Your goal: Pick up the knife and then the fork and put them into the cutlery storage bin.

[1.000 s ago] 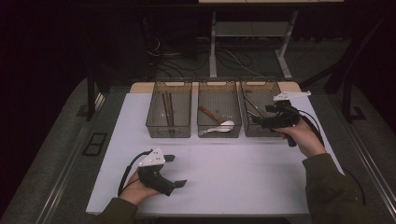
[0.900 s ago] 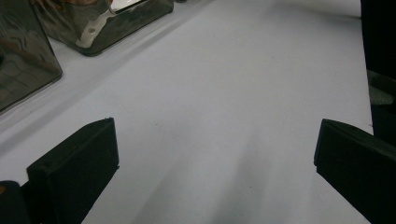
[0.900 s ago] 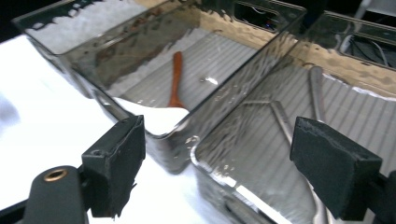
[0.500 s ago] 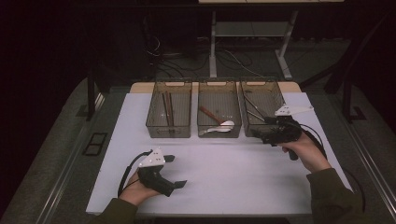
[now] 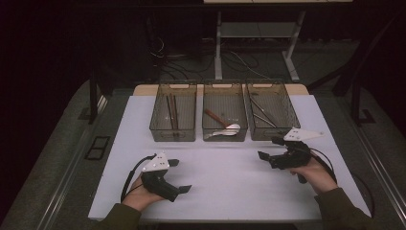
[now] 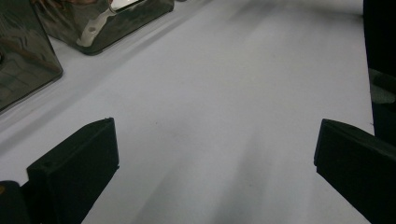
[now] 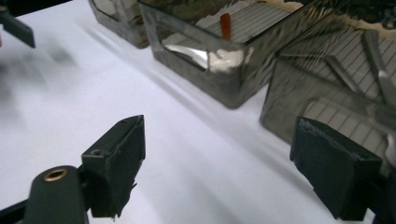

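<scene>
On the white table (image 5: 230, 191), the right gripper (image 5: 273, 148), jaws spread and empty, is nearest to the right bin (image 5: 287, 129), whose metal utensils (image 5: 261, 112) lie lengthwise just ahead.

Smooth, matt white sheet over the counter (image 5: 225, 167). Glossy, smoke-tinted see-through plastic in the three bins (image 5: 225, 112) at 12 o'clock, with shiny metal utensils (image 7: 373, 60) in one, wooden sticks (image 5: 171, 111) in another. Matt black rubbery jaws, rough at the edges.
</scene>
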Motion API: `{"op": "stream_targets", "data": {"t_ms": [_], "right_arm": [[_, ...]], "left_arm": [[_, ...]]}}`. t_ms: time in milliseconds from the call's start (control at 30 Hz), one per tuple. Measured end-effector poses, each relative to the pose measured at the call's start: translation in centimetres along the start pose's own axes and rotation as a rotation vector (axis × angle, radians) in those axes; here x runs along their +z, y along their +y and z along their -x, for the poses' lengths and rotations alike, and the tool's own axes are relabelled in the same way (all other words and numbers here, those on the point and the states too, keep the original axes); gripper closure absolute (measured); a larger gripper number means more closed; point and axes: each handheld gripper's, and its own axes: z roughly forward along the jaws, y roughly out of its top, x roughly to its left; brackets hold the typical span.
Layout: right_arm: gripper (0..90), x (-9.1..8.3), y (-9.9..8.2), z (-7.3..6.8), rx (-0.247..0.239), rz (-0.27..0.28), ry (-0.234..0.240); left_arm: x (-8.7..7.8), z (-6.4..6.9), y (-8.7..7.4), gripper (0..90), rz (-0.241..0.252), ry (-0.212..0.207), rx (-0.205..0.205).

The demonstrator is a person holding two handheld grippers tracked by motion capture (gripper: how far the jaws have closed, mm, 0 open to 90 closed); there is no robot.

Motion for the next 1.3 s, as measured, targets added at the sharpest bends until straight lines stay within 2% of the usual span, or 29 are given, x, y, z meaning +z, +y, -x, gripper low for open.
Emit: {"op": "stream_targets", "data": {"t_ms": [233,633,933,1133,1300], "right_arm": [[18.4,-0.4,-2.0,-0.9,-0.004,-0.012,-0.009],[18.4,-1.8,-4.7,-2.2,-0.034,-0.035,0.003],[18.4,-2.2,-6.1,-2.1,-0.037,-0.073,-0.015],[18.4,-2.9,-6.2,-1.7,-0.008,-0.049,-0.022],[18.4,-2.9,-6.2,-1.7,-0.007,-0.041,-0.019]], "left_arm": [[-0.1,0.1,0.0,0.0,0.002,0.000,0.003],[0.0,0.1,0.0,0.0,-0.003,-0.003,0.003],[-0.1,0.2,0.0,0.0,0.000,-0.003,0.001],[-0.1,0.1,0.0,0.0,-0.006,-0.003,0.005],[-0.1,0.0,0.0,0.0,-0.005,-0.001,0.002]]}}
